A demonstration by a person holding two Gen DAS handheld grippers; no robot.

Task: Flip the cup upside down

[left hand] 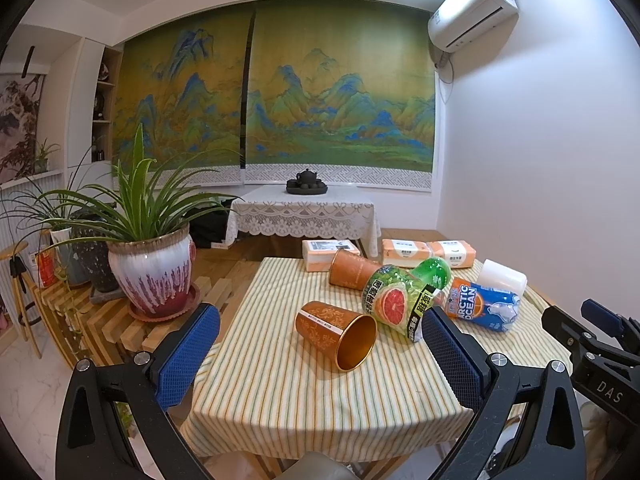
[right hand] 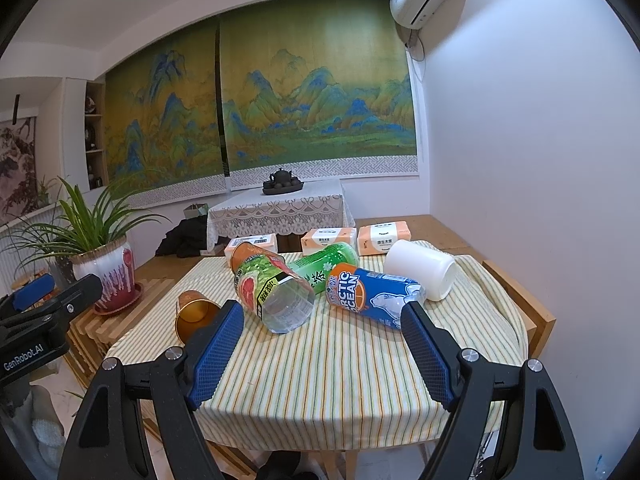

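Both grippers, left [left hand: 320, 356] and right [right hand: 320, 344], gape empty; the cup [left hand: 336, 335], lying sideways, may roll into the bottle [left hand: 396, 300] if nudged.

My left gripper [left hand: 320, 354] fills the bottom of the left wrist view, its two blue-padded fingers [left hand: 186, 354] spread wide apart with nothing between them. My right gripper [right hand: 320, 354] sits the same way at the bottom of the right wrist view, blue pads [right hand: 216, 354] parted and gripping nothing. Each shows at the other view's edge: the right at the lower right, the left at the lower left.
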